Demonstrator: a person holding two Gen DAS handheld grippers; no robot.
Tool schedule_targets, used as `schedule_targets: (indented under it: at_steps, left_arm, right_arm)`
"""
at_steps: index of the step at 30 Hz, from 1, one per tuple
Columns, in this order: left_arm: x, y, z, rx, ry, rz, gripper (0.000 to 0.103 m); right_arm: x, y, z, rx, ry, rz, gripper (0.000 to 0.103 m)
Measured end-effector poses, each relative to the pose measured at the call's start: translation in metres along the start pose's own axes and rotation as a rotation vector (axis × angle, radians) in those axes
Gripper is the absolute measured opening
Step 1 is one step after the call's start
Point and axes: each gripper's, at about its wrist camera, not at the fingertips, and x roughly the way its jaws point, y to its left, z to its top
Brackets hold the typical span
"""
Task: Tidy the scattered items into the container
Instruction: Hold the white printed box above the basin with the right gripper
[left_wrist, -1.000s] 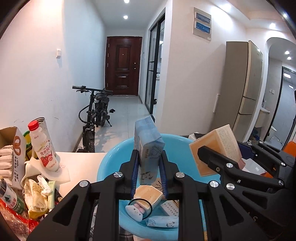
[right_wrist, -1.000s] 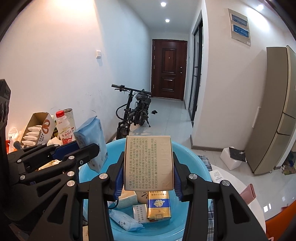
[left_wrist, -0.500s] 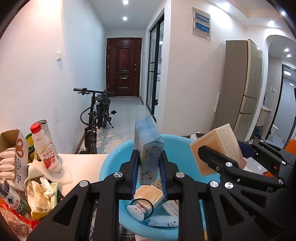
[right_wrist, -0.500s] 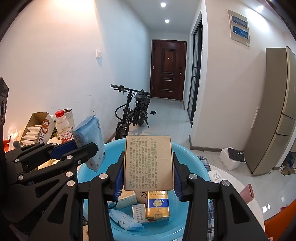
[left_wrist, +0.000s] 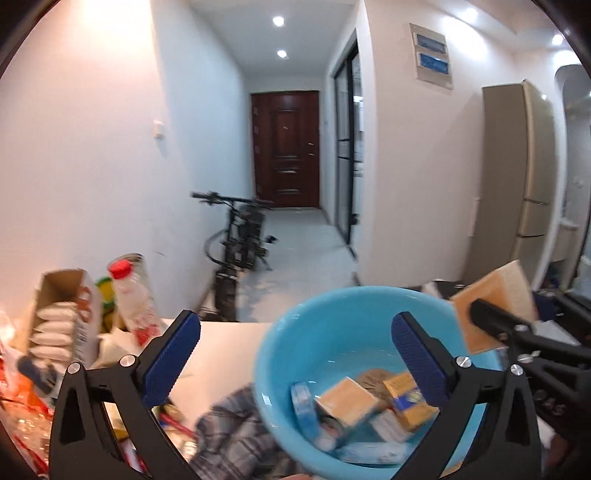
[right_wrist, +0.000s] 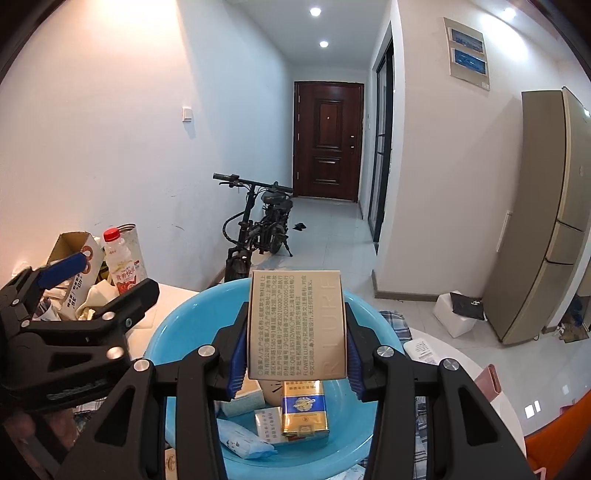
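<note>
A tan box (right_wrist: 297, 326) sat upright, clamped between the blue pads of the right tongs (right_wrist: 296, 363), held above a blue basin (right_wrist: 184, 332) on the worktop (left_wrist: 225, 343). Inside the basin lay a gold-and-blue carton (right_wrist: 303, 411), a blue tissue pack (right_wrist: 242, 439) and other small boxes. The left tongs (left_wrist: 295, 360) stood spread wide with nothing between them, over the basin's left rim and a checked cloth (left_wrist: 236, 432) beside it; the view from them was blurred. From that side, the tan box appeared tilted at the basin's far right edge. Left of the basin, a red-capped bottle (right_wrist: 120, 264) stood next to an open carton of white packets (left_wrist: 64, 325) amid other clutter. Beyond the worktop, a bicycle (right_wrist: 258, 225) leaned by the hallway wall, with a dark door (right_wrist: 327, 140) at the far end.
</note>
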Motion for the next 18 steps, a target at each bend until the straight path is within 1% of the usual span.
schedule_targets:
  at_steps: [3, 5, 10, 18]
  left_arm:
    - [-0.001, -0.004, -0.001, 0.030, -0.012, 0.041, 0.103]
    - [-0.001, -0.002, -0.001, 0.036, -0.011, 0.052, 0.103]
    - [0.006, 0.005, -0.001, 0.014, 0.010, 0.040, 0.103]
    - [0.012, 0.006, -0.003, 0.012, 0.026, 0.038, 0.103]
  right_arm:
    - [0.001, 0.002, 0.000, -0.008, 0.004, -0.005, 0.046]
    - [0.001, 0.003, 0.000, -0.008, 0.005, -0.002, 0.046]
    - [0.001, 0.002, 0.000, -0.007, 0.003, 0.003, 0.046]
    - [0.001, 0.003, 0.000, -0.006, 0.008, 0.004, 0.046]
